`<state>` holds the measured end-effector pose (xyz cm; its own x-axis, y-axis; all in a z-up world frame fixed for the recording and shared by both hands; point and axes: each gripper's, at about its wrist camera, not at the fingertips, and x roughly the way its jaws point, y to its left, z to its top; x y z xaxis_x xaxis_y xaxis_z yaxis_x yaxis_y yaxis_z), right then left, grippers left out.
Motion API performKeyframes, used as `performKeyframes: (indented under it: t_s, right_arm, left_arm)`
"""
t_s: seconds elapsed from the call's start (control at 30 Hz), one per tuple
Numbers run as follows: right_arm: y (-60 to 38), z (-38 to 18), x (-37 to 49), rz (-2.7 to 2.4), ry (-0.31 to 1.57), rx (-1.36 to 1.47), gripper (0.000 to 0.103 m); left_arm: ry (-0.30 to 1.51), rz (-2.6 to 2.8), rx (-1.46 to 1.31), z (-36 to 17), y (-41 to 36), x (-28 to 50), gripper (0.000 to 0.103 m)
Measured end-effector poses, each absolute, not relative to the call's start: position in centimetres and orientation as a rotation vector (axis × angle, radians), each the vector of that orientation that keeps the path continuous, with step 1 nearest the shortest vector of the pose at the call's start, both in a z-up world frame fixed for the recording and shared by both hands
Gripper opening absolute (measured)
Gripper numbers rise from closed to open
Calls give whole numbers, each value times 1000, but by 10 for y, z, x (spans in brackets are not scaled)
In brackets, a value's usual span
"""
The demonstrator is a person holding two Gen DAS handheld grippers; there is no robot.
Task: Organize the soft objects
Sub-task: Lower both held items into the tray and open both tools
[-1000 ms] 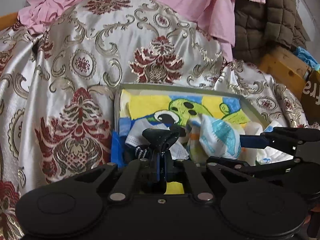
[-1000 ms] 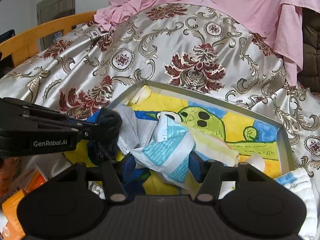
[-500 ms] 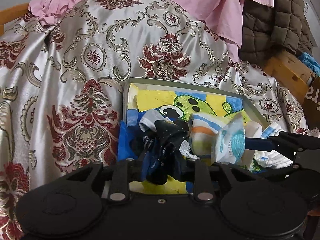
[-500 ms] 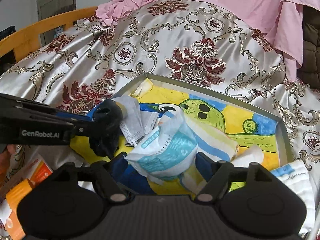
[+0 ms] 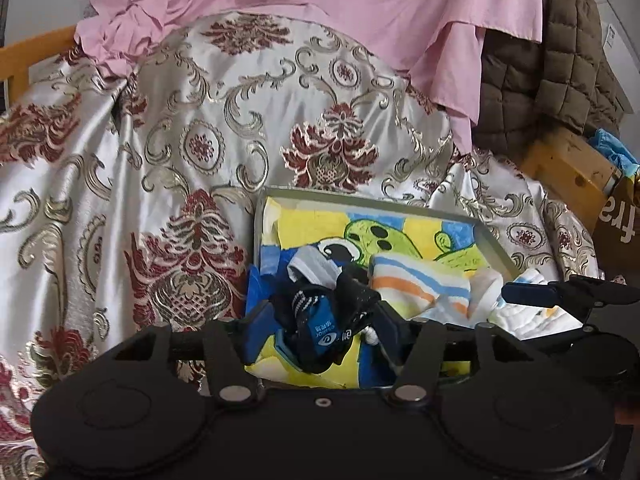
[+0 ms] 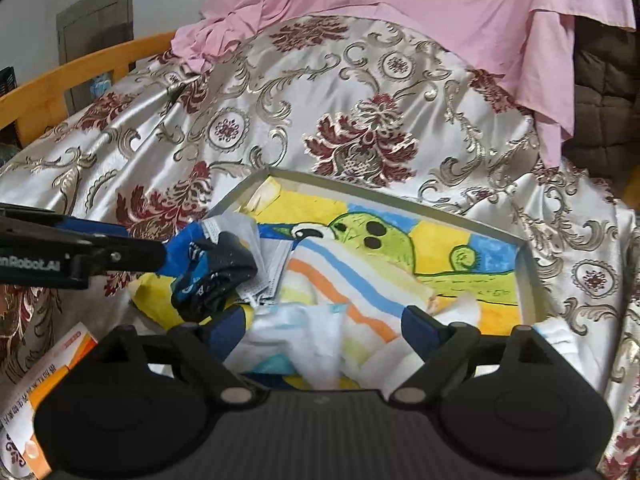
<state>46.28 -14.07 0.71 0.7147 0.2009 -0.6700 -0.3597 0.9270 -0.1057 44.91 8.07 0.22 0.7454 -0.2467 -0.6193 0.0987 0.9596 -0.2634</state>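
Note:
A grey tray point(image 5: 360, 202) point(image 6: 400, 196) lined with a green cartoon picture lies on the bedspread. A black and blue sock point(image 5: 320, 320) point(image 6: 212, 276) rests at the tray's near left corner, loose between the fingers of my left gripper point(image 5: 325, 334), whose jaws are opening. My right gripper point(image 6: 326, 328) is also opening. Between its fingers, untouched by the pads, a white and blue soft packet point(image 6: 304, 332) lies on a striped cloth point(image 6: 340, 276) point(image 5: 416, 284). A grey face mask point(image 6: 268, 264) sits beside the sock.
A satin brocade bedspread point(image 5: 180, 140) surrounds the tray, with pink cloth point(image 5: 360, 8) and a brown quilted jacket point(image 5: 552, 80) behind. A wooden frame point(image 6: 80, 68) runs at the left. An orange and white box point(image 6: 48, 380) lies near left, and a white folded cloth point(image 6: 560, 332) lies right of the tray.
Both grippers opened and drew back upward. The left let go of the sock, which now lies in the tray. The right released the white and blue packet, which sank onto the striped cloth.

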Motion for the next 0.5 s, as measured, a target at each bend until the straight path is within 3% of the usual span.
performKeyframes:
  t_s: [0.43,0.5]
  right_arm:
    - [-169,53,425,274,598,-171,98]
    - [-176,63,416,267,568,-150,100]
  left_arm:
    - [614,-165,-211,50,77,414,80]
    - [594,-160,-210,60,76,406,86]
